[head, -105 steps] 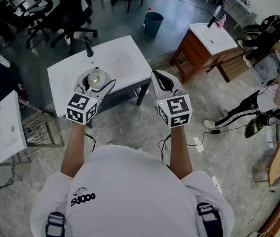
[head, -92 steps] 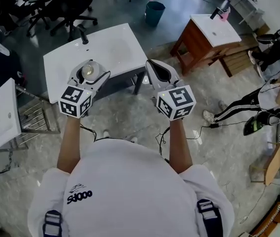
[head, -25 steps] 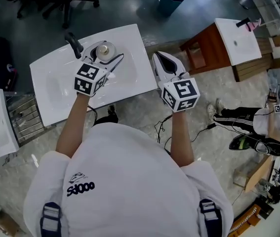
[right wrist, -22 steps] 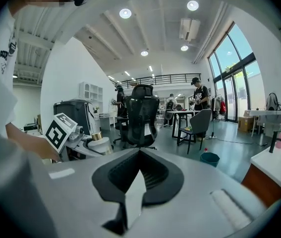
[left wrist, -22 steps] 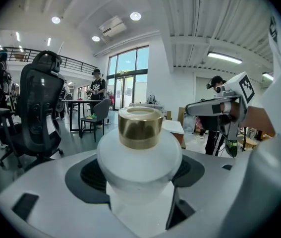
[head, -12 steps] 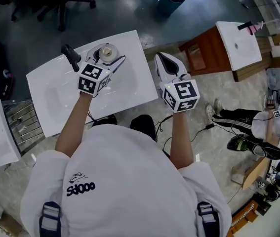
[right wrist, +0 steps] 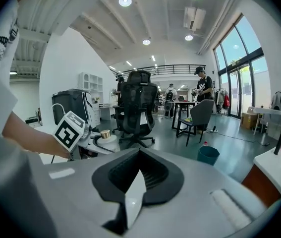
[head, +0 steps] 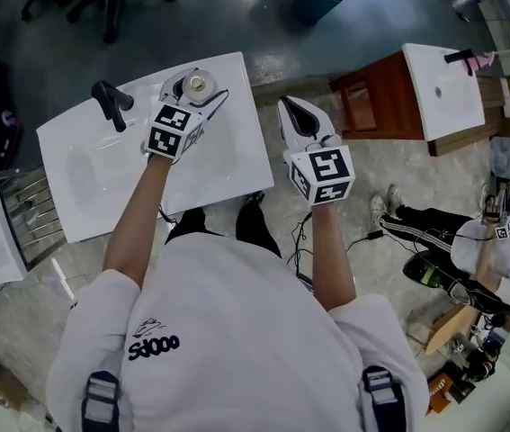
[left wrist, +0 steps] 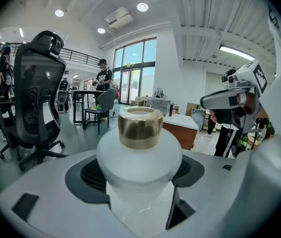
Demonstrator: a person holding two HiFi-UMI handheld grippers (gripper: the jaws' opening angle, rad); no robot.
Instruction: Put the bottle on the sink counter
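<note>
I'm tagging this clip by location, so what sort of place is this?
Probably an open office or lab set up for testing, not a bathroom: rolling office chairs, a white sink counter and a wood-based one standing free on the floor, tall windows.

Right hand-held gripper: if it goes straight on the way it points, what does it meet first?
Nothing close. The right hand-held gripper points beside the sink counter, over open floor; the black office chair lies nearest its line, probably first, though depth is unclear.
</note>
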